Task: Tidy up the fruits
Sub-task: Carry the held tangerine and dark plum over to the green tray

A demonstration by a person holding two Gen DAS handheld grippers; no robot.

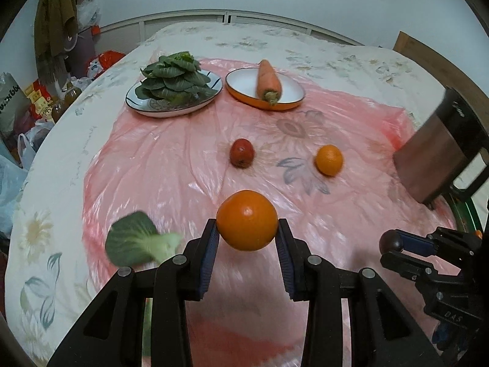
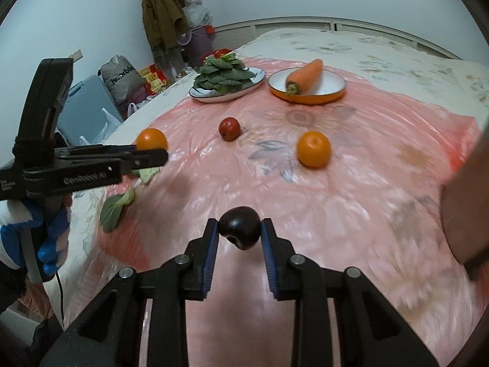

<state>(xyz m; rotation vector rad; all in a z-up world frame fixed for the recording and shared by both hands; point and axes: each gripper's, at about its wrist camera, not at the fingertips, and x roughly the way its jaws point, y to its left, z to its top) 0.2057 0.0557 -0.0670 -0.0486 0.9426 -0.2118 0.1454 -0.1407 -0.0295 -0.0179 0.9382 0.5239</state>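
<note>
My left gripper is shut on a large orange and holds it above the pink plastic sheet; the orange also shows in the right wrist view. My right gripper is shut on a dark plum-like fruit, also seen at the right of the left wrist view. A small red fruit and a smaller orange lie on the sheet ahead. An orange-rimmed bowl holds a carrot.
A plate piled with green leaves stands beside the bowl. A loose green leaf lies at the sheet's left edge, another shows in the right wrist view. Bags and clutter fill the floor at left.
</note>
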